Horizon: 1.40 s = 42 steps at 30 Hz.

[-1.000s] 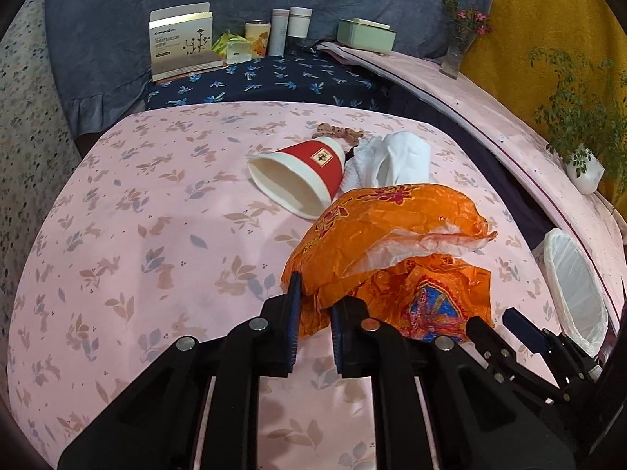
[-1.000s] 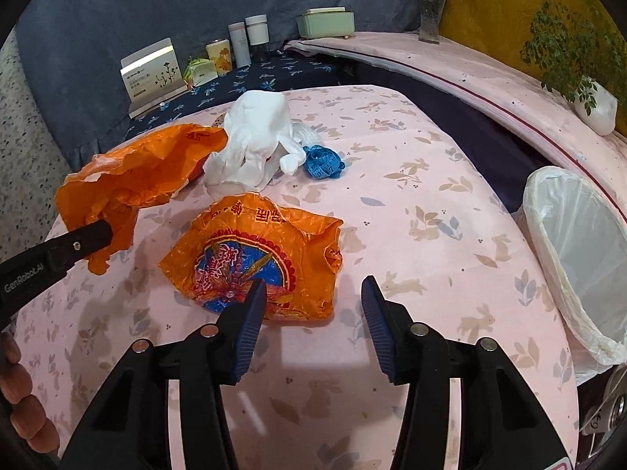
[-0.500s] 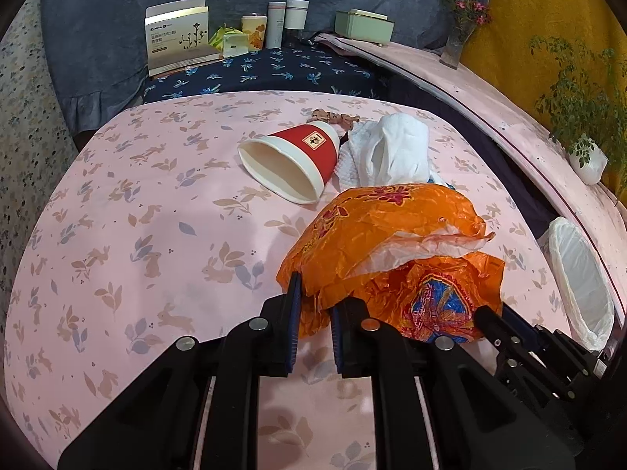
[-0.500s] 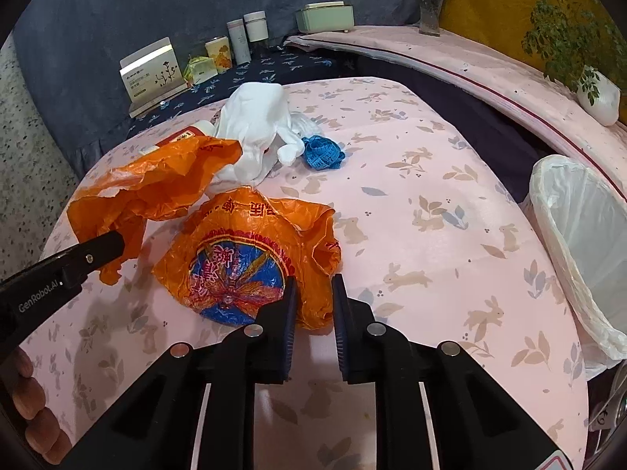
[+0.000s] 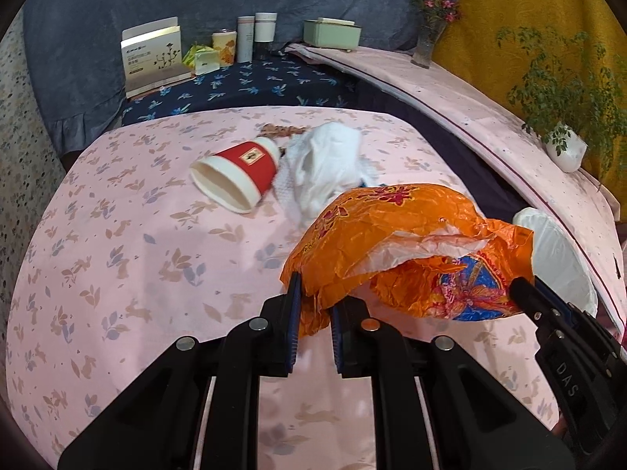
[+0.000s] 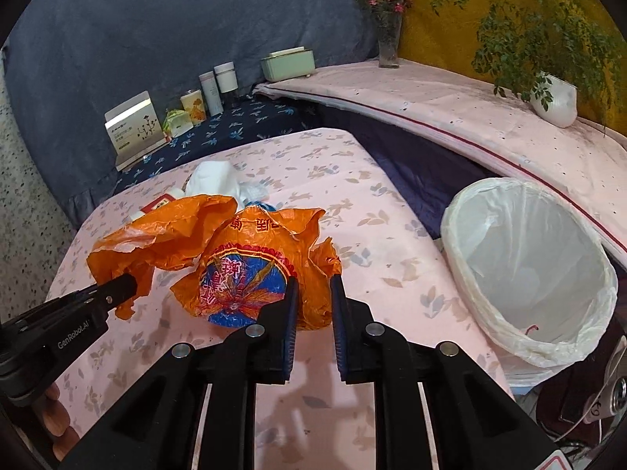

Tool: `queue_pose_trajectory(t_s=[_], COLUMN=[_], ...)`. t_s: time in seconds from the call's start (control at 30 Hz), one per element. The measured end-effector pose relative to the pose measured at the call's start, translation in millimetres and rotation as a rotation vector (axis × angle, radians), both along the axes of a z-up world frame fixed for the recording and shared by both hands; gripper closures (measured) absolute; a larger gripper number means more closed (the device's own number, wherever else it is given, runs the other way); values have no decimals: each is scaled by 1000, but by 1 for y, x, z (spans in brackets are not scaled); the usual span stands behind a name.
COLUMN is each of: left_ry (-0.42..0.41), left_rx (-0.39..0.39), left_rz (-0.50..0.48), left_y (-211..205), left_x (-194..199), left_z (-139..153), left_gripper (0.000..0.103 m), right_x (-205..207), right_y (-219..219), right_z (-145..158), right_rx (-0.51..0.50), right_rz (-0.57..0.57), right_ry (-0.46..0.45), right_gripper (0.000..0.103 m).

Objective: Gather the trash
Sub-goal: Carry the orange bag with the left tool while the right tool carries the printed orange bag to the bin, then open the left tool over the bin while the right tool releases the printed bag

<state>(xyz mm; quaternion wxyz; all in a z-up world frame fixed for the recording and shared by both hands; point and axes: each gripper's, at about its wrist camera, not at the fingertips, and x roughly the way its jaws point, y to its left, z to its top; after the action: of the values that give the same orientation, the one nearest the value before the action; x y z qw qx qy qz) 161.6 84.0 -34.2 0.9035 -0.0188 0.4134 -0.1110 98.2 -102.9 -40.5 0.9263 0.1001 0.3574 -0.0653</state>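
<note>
A crumpled orange plastic bag [image 5: 392,227] with a blue and red print is held up off the pink floral table by both grippers. My left gripper [image 5: 316,293] is shut on its left edge. My right gripper [image 6: 312,293] is shut on the printed end of the bag [image 6: 250,274]. A red paper cup [image 5: 239,172] lies on its side behind, next to a crumpled white tissue [image 5: 325,164]. A white-lined trash bin [image 6: 529,270] stands open at the table's right edge; it also shows in the left wrist view [image 5: 556,258].
A dark blue shelf at the back holds a white box [image 5: 153,58], cans, bottles and a green box [image 5: 332,33]. A pink ledge on the right carries a flower vase [image 6: 388,47] and a potted plant [image 6: 552,98]. The pink table [image 5: 117,254] spreads to the left.
My right gripper closed on the printed end of the orange bag. Both grippers have lifted the bag off the table and moved it right, nearer the bin.
</note>
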Motion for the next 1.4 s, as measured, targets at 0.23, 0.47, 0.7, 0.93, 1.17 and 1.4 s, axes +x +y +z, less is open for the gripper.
queue_pose_trajectory(t_s=[0.23, 0.47, 0.7, 0.93, 1.17, 1.4], left_ry=[-9, -24, -26, -16, -16, -34], left_rx=[12, 21, 19, 38, 49, 20], left_rz=[-72, -164, -255, -322, -372, -332], left_y=[-48, -107, -170, -220, -255, -259], left_x=[-9, -15, -16, -15, -12, -15], left_z=[9, 17, 17, 12, 12, 10], left_gripper=[90, 90, 90, 90, 88, 33], right_x=[-22, -42, -57, -64, -72, -73], right_y=[-49, -103, -155, -191, -225, -230], right_z=[13, 19, 13, 14, 15, 13], right_rx=[16, 20, 24, -1, -3, 0], right_rz=[-83, -178, -264, -330, -414, -414], right_ry=[-44, -68, -68, -80, -86, -84], right_gripper=[88, 93, 95, 95, 95, 87])
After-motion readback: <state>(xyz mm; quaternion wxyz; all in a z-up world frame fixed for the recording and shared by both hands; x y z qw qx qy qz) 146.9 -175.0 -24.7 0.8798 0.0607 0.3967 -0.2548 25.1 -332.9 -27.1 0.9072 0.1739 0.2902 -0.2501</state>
